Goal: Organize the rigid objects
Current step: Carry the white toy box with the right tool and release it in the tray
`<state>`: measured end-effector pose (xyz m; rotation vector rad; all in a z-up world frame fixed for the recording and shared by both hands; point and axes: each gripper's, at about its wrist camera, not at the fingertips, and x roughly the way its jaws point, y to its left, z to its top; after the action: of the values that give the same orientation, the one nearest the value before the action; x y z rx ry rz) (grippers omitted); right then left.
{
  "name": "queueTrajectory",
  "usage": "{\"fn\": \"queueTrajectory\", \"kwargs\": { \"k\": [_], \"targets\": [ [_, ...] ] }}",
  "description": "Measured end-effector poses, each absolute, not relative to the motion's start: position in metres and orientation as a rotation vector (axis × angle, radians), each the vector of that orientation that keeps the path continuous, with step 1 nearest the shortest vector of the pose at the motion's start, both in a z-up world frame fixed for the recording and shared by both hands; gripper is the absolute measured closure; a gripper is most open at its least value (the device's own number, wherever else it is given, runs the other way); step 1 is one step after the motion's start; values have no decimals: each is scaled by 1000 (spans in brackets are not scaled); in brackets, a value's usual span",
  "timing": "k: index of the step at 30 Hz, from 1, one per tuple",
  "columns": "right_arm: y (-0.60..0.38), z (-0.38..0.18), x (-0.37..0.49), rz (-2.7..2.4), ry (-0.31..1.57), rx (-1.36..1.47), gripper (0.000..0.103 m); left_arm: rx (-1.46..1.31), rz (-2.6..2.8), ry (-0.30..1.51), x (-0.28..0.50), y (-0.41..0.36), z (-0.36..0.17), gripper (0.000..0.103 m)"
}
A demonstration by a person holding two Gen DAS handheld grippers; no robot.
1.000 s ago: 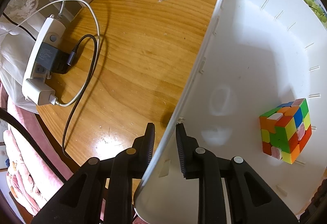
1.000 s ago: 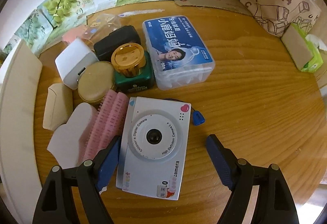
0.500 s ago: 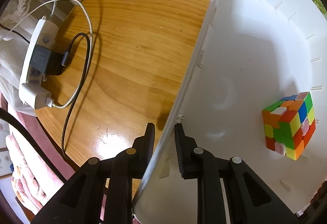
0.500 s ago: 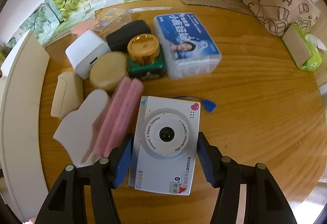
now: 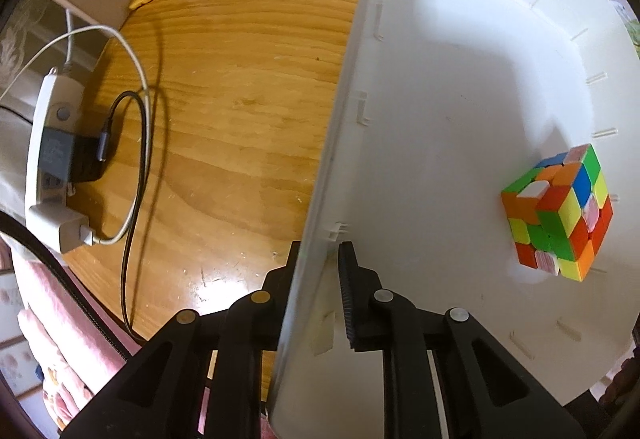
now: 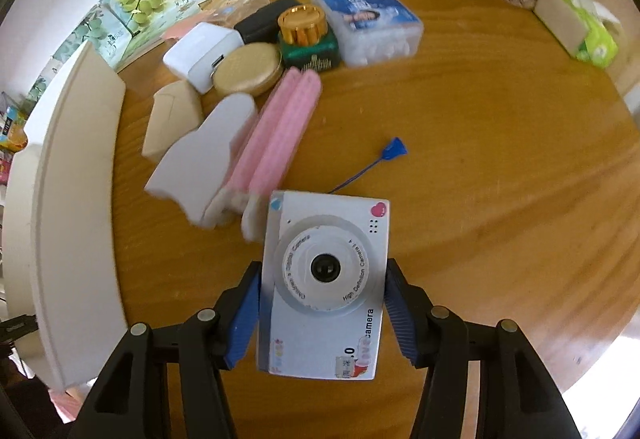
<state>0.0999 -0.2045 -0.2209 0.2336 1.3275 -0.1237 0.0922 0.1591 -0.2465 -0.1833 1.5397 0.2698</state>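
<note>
one cube, one bin, one camera, two pink rollers.

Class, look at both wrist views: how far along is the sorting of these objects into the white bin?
Done: only the puzzle cube sits in the white bin. In hand: the right gripper is closing its blue fingers on the toy camera, while the left gripper clamps the bin's wall. Left: the pink rollers, gold tin, green jar, white charger and blue box remain on the table.
</note>
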Motion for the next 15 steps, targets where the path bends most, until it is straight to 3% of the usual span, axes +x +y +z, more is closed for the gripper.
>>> {"fn": "queueTrajectory", "kwargs": {
  "k": [15],
  "targets": [
    [-192, -217, 42, -118, 1322, 412, 45, -54, 177, 1543, 114, 142, -247, 85]
  ]
}}
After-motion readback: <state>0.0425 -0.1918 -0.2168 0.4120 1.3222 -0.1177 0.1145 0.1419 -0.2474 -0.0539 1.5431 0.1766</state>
